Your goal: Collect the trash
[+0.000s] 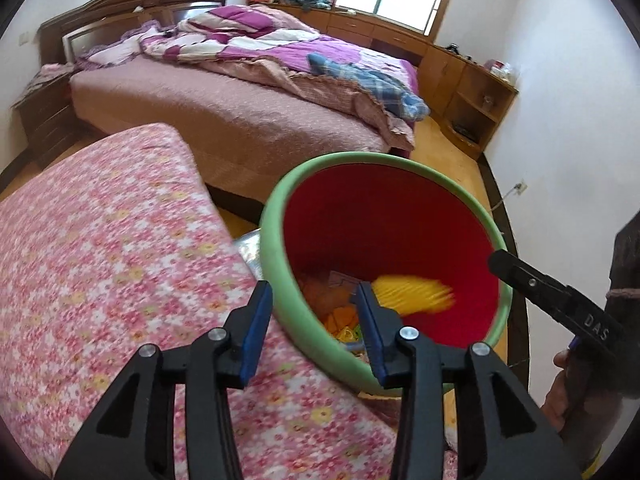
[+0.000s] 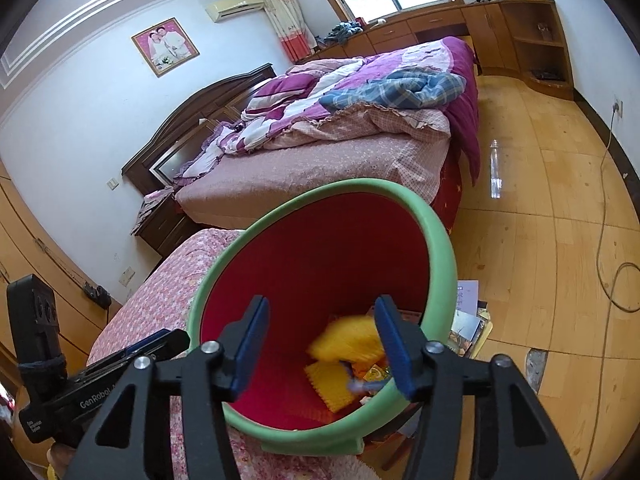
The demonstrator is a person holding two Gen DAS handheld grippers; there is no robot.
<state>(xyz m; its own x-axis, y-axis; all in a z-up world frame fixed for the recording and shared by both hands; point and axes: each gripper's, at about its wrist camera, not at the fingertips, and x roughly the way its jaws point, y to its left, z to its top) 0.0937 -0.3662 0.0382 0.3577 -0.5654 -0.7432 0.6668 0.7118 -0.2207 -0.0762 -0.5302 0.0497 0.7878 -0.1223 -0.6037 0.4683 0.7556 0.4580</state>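
A trash bin with a green rim and red inside stands beside a pink floral surface; it also shows in the right wrist view. A blurred yellow piece of trash is in the air inside the bin, also seen from the right. More yellow and orange trash lies at the bottom. My left gripper is open and empty over the bin's near rim. My right gripper is open and empty above the bin's mouth; its finger shows in the left wrist view.
A large bed with purple quilts and a blue plaid cloth stands behind the bin. Wooden cabinets run along the far wall. Papers and packets lie on the wooden floor by the bin. A cable trails across the floor at right.
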